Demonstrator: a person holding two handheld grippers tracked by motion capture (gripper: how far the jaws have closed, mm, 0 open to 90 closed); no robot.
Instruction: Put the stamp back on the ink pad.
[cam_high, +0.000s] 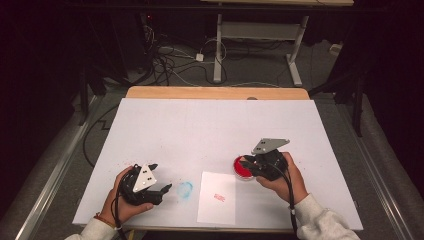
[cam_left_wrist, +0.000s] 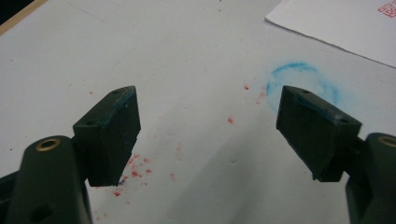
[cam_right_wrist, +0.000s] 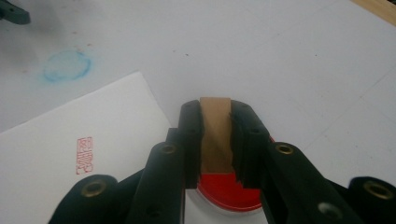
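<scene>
The wooden stamp (cam_right_wrist: 215, 135) sits pinched between the 2 jaws of my right claw (cam_right_wrist: 215, 140). It is a tan block whose long axis runs along the jaws, with one end poking out past their tips and the other end pointing back toward my hand. Its lower end hangs over the red ink pad (cam_right_wrist: 229, 189), a round dish with a pale rim that lies directly under this claw; whether the stamp touches the ink I cannot tell. In the high view my right claw (cam_high: 250, 162) reaches to the left over the ink pad (cam_high: 242, 170), so the stamp's length lies roughly across the tabletop (cam_high: 215, 130).

Just left of my right claw lies a white sheet of paper (cam_high: 216, 197) bearing 1 small red stamp mark (cam_high: 219, 198). From the right claw's own camera that red stamp mark (cam_right_wrist: 84, 155) shows as an upright rectangle on the sheet of paper (cam_right_wrist: 93, 140).

Beyond the sheet is a smudged blue ring (cam_high: 185, 189) on the tabletop. My left claw (cam_high: 162, 177) hovers near it, jaws spread wide with nothing between them, above red specks (cam_left_wrist: 135, 168), the blue ring (cam_left_wrist: 301, 81) ahead of its right jaw.
</scene>
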